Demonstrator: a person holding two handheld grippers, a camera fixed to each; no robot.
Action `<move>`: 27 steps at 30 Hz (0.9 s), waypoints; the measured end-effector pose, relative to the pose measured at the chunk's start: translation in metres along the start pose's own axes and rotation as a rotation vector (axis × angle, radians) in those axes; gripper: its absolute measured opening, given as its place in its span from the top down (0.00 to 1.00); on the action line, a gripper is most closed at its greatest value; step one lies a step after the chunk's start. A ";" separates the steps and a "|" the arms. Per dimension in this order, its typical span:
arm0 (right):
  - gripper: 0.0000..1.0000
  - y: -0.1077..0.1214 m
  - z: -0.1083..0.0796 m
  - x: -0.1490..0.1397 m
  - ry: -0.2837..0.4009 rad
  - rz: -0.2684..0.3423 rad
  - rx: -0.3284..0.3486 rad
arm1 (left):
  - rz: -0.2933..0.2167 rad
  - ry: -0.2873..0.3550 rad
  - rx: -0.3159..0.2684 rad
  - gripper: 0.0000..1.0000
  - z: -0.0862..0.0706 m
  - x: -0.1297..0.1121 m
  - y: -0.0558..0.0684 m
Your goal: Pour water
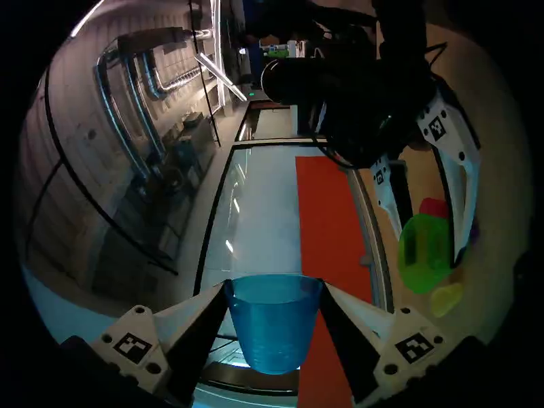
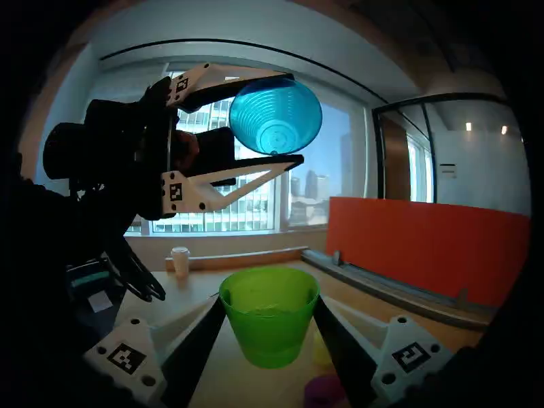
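The left gripper (image 1: 273,319) has both fingers clamped against the sides of the blue cup (image 1: 273,336). In the right gripper view it is raised higher than the right gripper and rolled onto its side, one finger above the other, with the cup tipped over. The right gripper (image 2: 268,319) is held low and level, both fingers clamped against the sides of the upright green cup (image 2: 270,333).

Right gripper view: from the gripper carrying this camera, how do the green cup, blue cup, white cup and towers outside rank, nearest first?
1. green cup, low centre, held in the right gripper.
2. blue cup, above, held in the left gripper.
3. white cup, left, near the window.
4. towers, beyond the glass.
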State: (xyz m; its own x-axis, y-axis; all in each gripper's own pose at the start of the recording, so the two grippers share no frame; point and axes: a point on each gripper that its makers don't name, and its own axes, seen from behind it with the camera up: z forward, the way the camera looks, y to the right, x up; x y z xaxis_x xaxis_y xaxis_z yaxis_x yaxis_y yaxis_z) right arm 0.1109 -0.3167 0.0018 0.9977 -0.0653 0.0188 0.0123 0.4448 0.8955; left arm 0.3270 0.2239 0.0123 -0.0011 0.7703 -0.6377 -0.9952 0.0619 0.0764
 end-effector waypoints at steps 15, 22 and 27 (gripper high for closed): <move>0.11 0.001 -0.002 0.002 0.010 -0.002 -0.010 | -0.352 -0.045 -0.012 0.11 0.006 -0.025 0.008; 0.11 0.002 -0.006 0.004 0.015 -0.001 -0.013 | -0.563 -0.071 0.006 0.11 0.006 -0.044 0.007; 0.10 0.002 -0.008 0.005 0.021 -0.003 -0.015 | -0.732 -0.076 0.011 0.11 0.006 -0.052 0.007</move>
State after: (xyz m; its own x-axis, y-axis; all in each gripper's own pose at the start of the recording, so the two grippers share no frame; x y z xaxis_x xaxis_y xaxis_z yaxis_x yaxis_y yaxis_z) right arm 0.1166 -0.3093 0.0003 0.9988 -0.0483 0.0066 0.0162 0.4581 0.8887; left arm 0.3211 0.1880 0.0511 0.6706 0.5712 -0.4733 -0.7373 0.5834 -0.3407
